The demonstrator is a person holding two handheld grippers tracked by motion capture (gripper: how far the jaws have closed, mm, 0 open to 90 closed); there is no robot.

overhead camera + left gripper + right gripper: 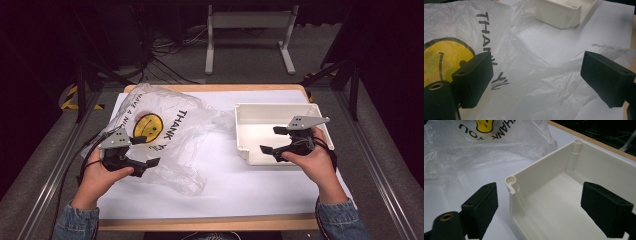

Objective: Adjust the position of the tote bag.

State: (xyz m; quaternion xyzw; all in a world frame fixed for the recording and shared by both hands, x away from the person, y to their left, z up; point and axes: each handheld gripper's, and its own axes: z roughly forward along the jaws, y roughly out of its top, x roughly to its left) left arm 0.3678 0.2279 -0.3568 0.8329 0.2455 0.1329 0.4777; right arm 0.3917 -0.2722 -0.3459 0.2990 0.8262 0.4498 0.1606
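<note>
A clear plastic bag (165, 135) printed with a yellow smiley and "THANK YOU" lies crumpled on the left half of the table. My left gripper (148, 151) hovers at its near side. In the left gripper view the left gripper (537, 67) is open, with the bag (456, 22) spread under the jaws and nothing pinched. An empty white plastic box (250, 112) stands at the right. My right gripper (271, 139) is over its near left part. It (539, 195) is open above a corner of the box (599, 162), and its pads touch nothing.
A white sheet (240, 185) covers the wooden table (210, 222). The bag (474, 145) reaches almost to the box's left wall. In the left gripper view the box (559, 12) sits beyond the bag. A metal frame and cables (165, 55) stand on the floor behind the table.
</note>
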